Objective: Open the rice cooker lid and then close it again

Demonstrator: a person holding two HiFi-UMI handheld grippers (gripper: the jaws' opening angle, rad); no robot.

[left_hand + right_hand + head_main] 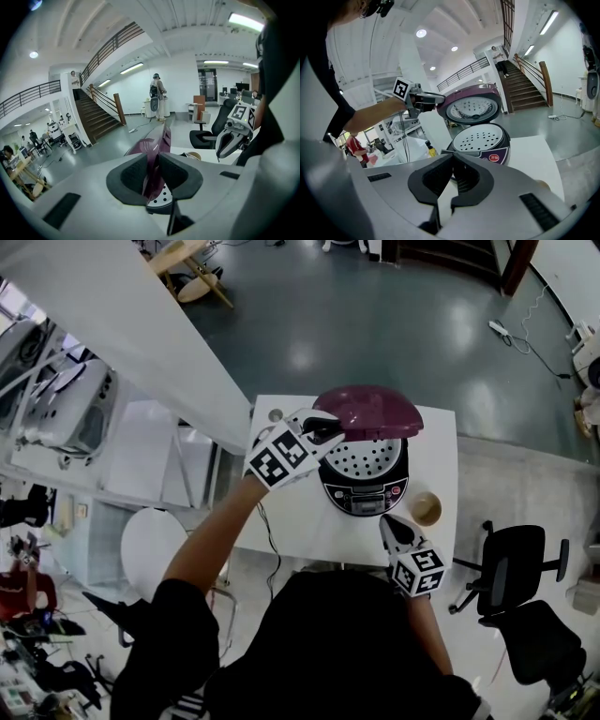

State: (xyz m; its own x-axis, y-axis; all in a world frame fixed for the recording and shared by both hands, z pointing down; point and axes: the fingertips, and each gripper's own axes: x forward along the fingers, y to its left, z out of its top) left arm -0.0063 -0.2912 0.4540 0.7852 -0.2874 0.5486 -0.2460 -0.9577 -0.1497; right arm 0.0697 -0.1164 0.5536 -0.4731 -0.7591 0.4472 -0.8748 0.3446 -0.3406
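Observation:
A black rice cooker (364, 486) stands on a white table (291, 521), and its perforated white inner plate (480, 139) is exposed. Its maroon lid (370, 413) is raised and tilted over the back of the pot. My left gripper (323, 430) is shut on the lid's left front edge; the maroon rim (154, 159) sits pinched between the pads. In the right gripper view the lid (471, 107) shows its round underside, with the left gripper (433, 99) at its rim. My right gripper (394, 526) is shut on nothing, low in front of the cooker and apart from it.
A small tan cup (426, 509) sits on the table just right of the cooker. A black office chair (520, 577) stands beside the table's right edge. A cable (272, 549) hangs off the table's front left. White partitions and benches lie to the left.

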